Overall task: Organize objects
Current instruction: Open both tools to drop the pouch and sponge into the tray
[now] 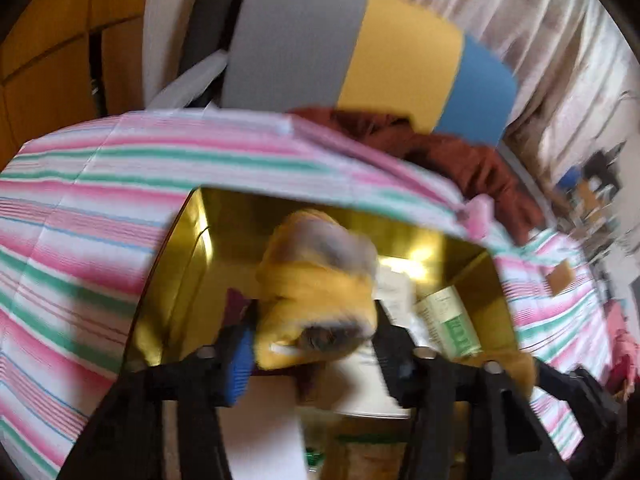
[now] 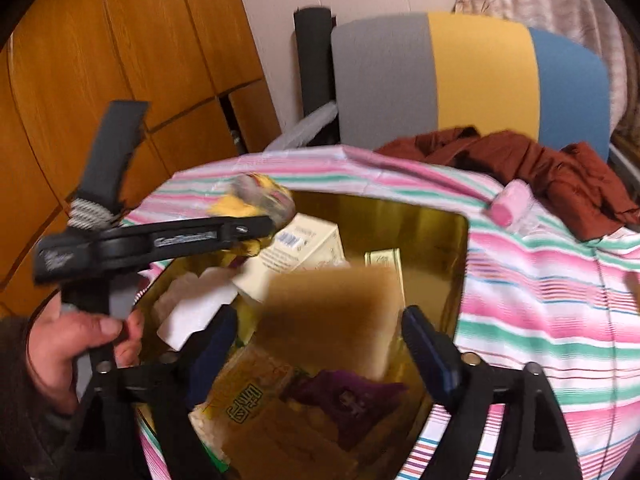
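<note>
gold box (image 2: 448, 240) far-right corner bare | rest crowded with cartons (image 2: 304, 248) and packets (image 2: 256, 408) | striped cloth (image 2: 552, 304) right of box open

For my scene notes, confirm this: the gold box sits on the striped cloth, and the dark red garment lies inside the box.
One error: the dark red garment lies outside the gold box, beyond its far edge, as the right wrist view shows. The box does sit on the striped cloth.
</note>
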`<action>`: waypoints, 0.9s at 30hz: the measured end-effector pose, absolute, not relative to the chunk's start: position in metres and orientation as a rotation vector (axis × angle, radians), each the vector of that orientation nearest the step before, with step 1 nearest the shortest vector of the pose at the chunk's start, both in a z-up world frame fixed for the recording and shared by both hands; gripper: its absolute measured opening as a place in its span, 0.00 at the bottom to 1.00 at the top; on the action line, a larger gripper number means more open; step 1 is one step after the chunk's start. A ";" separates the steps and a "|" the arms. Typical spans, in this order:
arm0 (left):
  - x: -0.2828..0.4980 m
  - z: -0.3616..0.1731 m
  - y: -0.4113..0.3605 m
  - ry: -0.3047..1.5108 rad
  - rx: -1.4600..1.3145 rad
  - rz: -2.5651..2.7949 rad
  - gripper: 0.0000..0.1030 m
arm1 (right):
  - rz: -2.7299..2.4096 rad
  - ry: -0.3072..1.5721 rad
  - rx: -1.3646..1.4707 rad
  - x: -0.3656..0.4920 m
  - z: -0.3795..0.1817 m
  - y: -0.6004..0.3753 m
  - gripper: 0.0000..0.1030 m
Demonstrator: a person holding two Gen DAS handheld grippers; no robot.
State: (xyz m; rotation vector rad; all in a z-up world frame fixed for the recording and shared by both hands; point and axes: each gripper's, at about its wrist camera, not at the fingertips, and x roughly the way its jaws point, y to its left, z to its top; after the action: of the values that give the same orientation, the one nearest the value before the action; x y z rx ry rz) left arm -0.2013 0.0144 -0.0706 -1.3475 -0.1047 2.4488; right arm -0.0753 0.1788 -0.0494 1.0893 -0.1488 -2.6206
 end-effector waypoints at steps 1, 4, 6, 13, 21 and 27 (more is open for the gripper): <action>-0.200 -0.070 0.014 -0.090 -1.342 2.460 0.63 | -2.617 -0.153 1.106 -0.077 -0.051 0.179 0.84; -0.190 -0.061 0.009 -0.127 -1.254 2.500 0.72 | -2.631 -0.194 1.081 -0.069 -0.047 0.186 0.92; -0.184 -0.052 0.002 -0.184 -1.205 2.520 0.72 | -2.653 -0.214 1.044 -0.062 -0.044 0.191 0.92; -0.150 -0.028 -0.022 -0.326 -1.056 2.665 0.72 | -2.648 -0.155 1.055 -0.068 -0.048 0.189 0.47; -0.114 -0.036 -0.034 -0.450 -1.055 2.678 0.72 | -2.546 -0.134 1.163 -0.082 -0.070 0.175 0.47; -0.099 -0.040 -0.033 -0.488 -1.051 2.655 0.72 | -2.588 -0.275 1.124 -0.061 -0.058 0.199 0.65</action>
State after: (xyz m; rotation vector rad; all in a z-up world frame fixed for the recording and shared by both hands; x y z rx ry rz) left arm -0.0992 -0.0326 -0.0398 -1.0515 -0.4883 2.6547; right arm -0.0610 0.1993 -0.0576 1.1245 -0.2747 -2.5876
